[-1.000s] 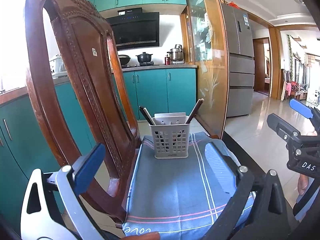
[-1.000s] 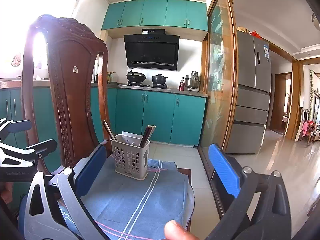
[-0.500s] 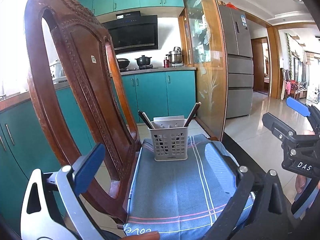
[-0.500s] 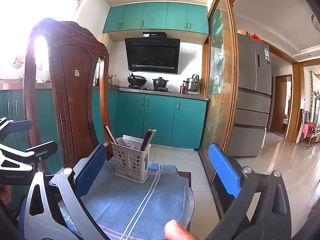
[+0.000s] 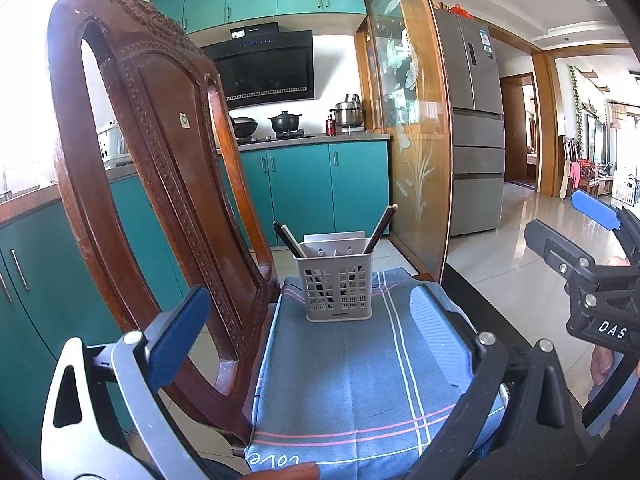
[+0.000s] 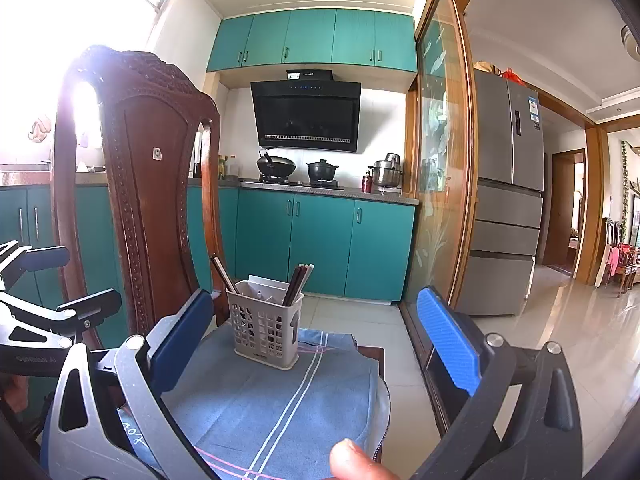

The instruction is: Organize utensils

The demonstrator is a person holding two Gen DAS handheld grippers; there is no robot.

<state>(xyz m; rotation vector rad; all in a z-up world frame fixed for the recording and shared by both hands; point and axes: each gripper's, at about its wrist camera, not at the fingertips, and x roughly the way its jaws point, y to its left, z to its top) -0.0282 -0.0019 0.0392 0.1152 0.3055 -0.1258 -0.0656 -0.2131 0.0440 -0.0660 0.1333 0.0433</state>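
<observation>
Down at 6 o'clock, close to each camera, both sets of tongs are wide apart and hold nothing. The left tongs sit low over the blue cloth. The right tongs do the same in their own view. A fingertip peeks in at the bottom.

Past the tongs, toward 12 o'clock, the cloth covers the seat of a big brown chair. This seat is the surface for the job. A gray basket with many little holes stands upright at the far end of the cloth. Dark chopsticks stick up from its right side and lean toward 1 o'clock. More chopsticks lean toward 11 o'clock on the left side. No loose utensils show on the cloth.

Farther back are teal cupboards, pots on the stove and a gray fridge.

I think the sorting part looks done, or a new round has not started. Next, the tongs would need to go forward to the basket and close gently on a chopstick top. Both tongs are well apart from the basket now.
</observation>
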